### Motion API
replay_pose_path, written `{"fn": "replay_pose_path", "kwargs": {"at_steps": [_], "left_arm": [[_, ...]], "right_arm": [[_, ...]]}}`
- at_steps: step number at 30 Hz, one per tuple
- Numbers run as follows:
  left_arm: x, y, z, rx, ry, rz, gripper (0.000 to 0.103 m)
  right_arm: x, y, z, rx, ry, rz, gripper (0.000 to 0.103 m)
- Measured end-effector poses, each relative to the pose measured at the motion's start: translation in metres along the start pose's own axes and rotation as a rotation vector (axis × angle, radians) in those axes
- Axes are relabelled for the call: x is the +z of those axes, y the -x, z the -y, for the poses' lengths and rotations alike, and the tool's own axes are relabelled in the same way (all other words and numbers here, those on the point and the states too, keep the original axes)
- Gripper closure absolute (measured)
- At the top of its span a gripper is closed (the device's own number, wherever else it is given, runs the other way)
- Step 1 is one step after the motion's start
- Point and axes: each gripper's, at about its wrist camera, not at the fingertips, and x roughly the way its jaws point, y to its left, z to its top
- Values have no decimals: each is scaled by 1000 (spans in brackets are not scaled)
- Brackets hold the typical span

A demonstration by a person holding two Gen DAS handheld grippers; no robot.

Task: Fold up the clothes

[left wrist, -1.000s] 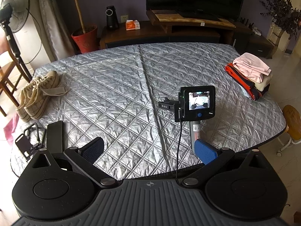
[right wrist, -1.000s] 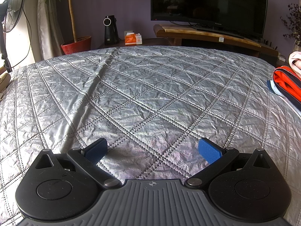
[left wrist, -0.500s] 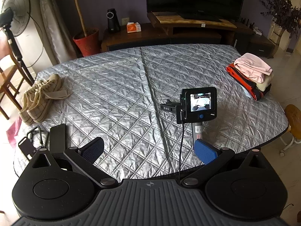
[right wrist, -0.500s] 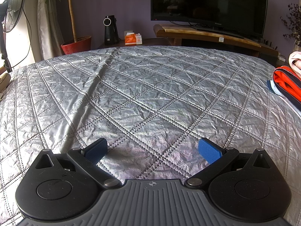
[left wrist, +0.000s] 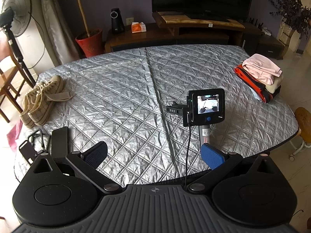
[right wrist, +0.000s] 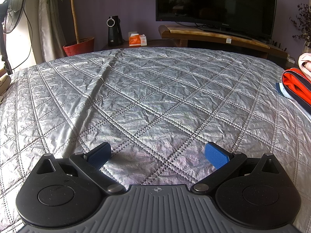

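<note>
A stack of folded clothes (left wrist: 260, 77), pink on top over cream and red-and-black pieces, lies at the right edge of the silver quilted table (left wrist: 116, 101). In the right wrist view its red edge (right wrist: 297, 85) shows at far right. My left gripper (left wrist: 153, 155) hangs open above the table's near edge, empty. My right gripper (right wrist: 157, 155) is open and low over the quilt, nothing between its blue pads. In the left wrist view its rear screen (left wrist: 208, 106) and handle stand on the table. No unfolded garment is in view.
A pair of beige shoes (left wrist: 40, 101) sits at the table's left edge, with a flat black device (left wrist: 59, 139) and a black stand (left wrist: 29, 149) near the front left corner. A wooden stool (left wrist: 303, 124) is off the right edge. Behind the table are a TV cabinet (left wrist: 194, 31), a red plant pot (left wrist: 89, 42) and a fan (left wrist: 13, 15).
My left gripper has drawn back and up a little, so more of the table shows. The right gripper has stayed still, and both remain open.
</note>
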Motion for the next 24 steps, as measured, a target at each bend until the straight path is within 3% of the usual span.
{"fn": "replay_pose_path", "kwargs": {"at_steps": [24], "left_arm": [[-2,-2,-2,7,3,-5,0]], "right_arm": [[0,0,0,0,0,0,0]]}}
